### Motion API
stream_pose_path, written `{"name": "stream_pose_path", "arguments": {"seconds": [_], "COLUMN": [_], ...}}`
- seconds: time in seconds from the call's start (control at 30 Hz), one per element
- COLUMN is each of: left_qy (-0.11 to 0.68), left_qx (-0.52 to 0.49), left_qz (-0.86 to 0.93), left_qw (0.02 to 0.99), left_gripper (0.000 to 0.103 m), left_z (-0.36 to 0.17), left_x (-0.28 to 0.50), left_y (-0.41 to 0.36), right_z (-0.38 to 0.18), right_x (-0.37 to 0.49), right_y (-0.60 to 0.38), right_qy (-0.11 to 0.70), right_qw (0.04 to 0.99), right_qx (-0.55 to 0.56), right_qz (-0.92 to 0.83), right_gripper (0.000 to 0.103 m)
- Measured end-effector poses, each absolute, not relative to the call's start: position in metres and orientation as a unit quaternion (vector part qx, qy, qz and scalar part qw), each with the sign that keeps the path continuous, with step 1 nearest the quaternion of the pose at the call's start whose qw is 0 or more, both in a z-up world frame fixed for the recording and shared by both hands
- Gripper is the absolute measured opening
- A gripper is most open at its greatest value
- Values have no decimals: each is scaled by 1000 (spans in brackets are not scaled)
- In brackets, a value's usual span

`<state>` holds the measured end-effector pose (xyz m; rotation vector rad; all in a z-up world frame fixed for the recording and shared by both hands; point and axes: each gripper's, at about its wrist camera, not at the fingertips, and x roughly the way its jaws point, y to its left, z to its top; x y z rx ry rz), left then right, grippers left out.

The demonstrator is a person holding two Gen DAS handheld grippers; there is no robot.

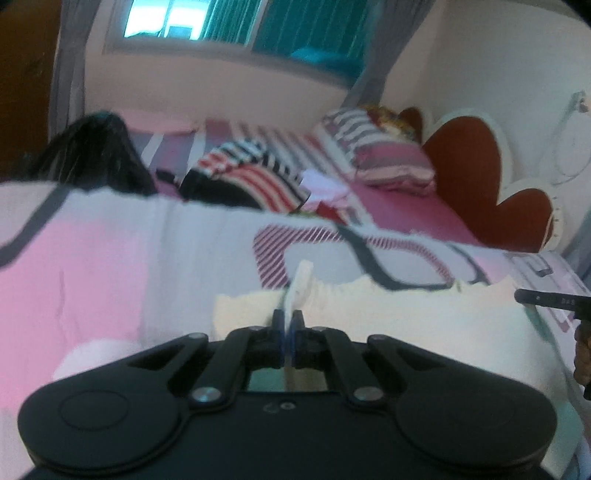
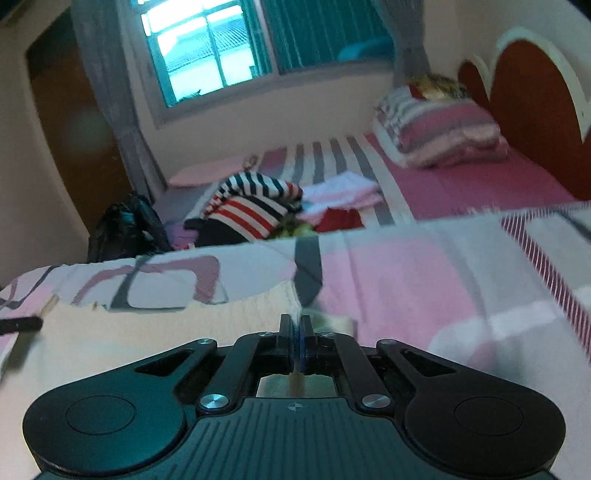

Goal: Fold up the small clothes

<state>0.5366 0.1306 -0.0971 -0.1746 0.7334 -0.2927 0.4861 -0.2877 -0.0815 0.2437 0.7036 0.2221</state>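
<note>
Both the left gripper (image 1: 288, 322) and right gripper (image 2: 295, 326) are clamped on a cream garment (image 1: 388, 314) lying on the pink patterned bedspread (image 1: 110, 258), beyond which striped clothes (image 2: 255, 206) (heaped, blurry) rest below the pillow (image 2: 443, 129).

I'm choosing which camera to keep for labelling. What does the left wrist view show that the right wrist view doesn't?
Only the left wrist view: the right gripper's tip entering at its right edge.

Only the right wrist view: the left gripper's tip at its left edge.

Both: a shut gripper pinching the cream garment, the striped clothes pile, pillows and the window.
</note>
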Motion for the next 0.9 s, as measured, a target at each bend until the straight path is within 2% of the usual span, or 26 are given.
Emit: {"name": "stream_pose_path", "arguments": {"seconds": [0.1, 0.13, 0.2, 0.27, 0.3, 0.33, 0.4, 0.53, 0.63, 0.77, 0.8, 0.83, 0.9], "left_qy": [365, 366, 366, 338, 321, 315, 333, 369, 367, 339, 338, 338, 338], "left_qx": [-87, -87, -84, -55, -43, -46, -62, -11, 19, 22, 11, 4, 16], "left_qz": [-135, -136, -114, -76, -70, -72, -118, -158, -141, -101, -104, -108, -95], "left_qw": [917, 916, 920, 937, 943, 945, 933, 916, 919, 935, 935, 935, 936], "left_gripper": [2, 6, 20, 46, 53, 63, 65, 64, 71, 72, 72, 70, 67], "left_z": [-106, -107, -100, -82, -73, -67, -66, -82, -97, -106, -106, -104, -95], "left_x": [539, 538, 537, 524, 518, 515, 518, 523, 520, 512, 510, 510, 509], "left_y": [132, 134, 137, 136, 132, 125, 102, 39, 29, 71, 79, 82, 75], "right_z": [-95, -98, -99, -88, -79, -70, -64, -71, -78, -83, -88, -89, -83], "right_x": [492, 493, 496, 499, 494, 488, 485, 484, 480, 482, 484, 484, 485], "right_y": [-286, -287, -290, -291, -288, -282, -257, -193, -176, -220, -242, -255, -263], "right_qy": [362, 365, 374, 395, 388, 365, 364, 377, 370, 367, 370, 373, 386], "right_qw": [920, 919, 915, 907, 912, 921, 917, 903, 906, 921, 922, 920, 913], "right_qx": [113, 113, 124, 132, 124, 122, 122, 83, 59, 33, 51, 66, 74], "right_qz": [100, 98, 91, 62, 46, 53, 111, 186, 195, 124, 101, 99, 106], "right_gripper": [2, 2, 2, 17, 33, 34, 34, 34, 34, 33, 25, 22, 22]}}
